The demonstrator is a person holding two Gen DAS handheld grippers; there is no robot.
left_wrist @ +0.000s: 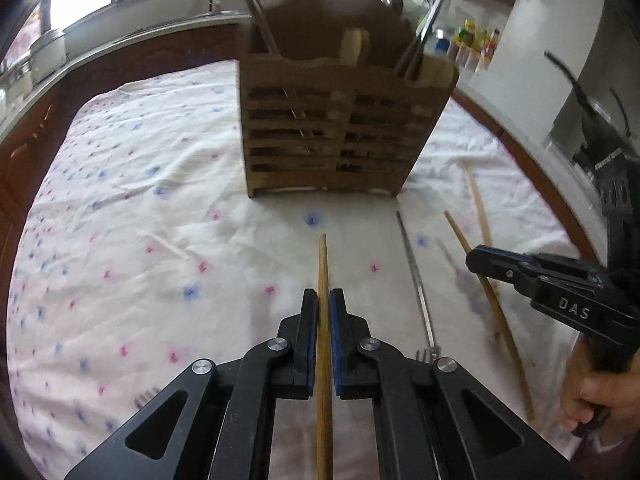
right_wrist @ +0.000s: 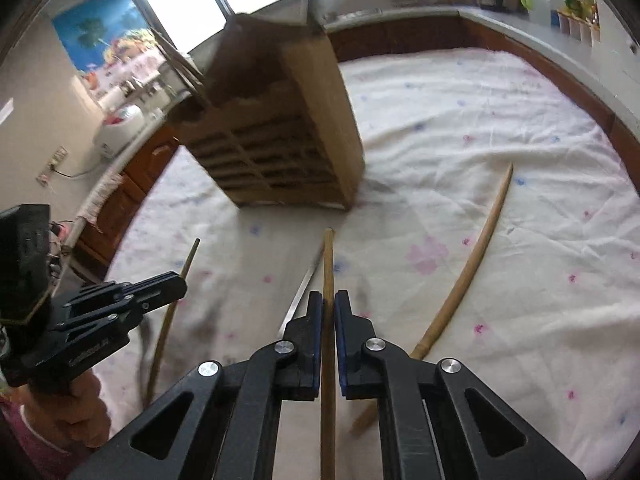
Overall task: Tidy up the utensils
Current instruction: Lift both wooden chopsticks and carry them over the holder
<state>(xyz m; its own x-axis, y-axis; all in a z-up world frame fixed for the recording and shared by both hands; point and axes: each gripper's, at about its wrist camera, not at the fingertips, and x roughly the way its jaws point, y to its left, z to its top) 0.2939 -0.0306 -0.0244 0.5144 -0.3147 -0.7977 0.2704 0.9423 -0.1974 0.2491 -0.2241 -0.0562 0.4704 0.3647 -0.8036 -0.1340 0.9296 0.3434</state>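
1. Left gripper (left_wrist: 324,300) is clamped on a wooden chopstick (left_wrist: 322,256).
2. Right gripper (right_wrist: 328,304) pinches another wooden chopstick (right_wrist: 328,260), seemingly lifted.
3. Wooden holder (left_wrist: 332,128) stands mid-cloth (left_wrist: 140,184), toward its far edge.

Left wrist: looks steeply down along its jaws, close above cloth (left_wrist: 160,200); rack (left_wrist: 340,128) ahead
Right wrist: same downward tilt; both share rack (right_wrist: 280,152)

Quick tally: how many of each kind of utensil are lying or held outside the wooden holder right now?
Chopsticks: 3. One is in the left claw, one is in the right claw, and one lies loose on the cloth.
Forks: 2. One lies in full view; of the other only the tines show.
Total: 5
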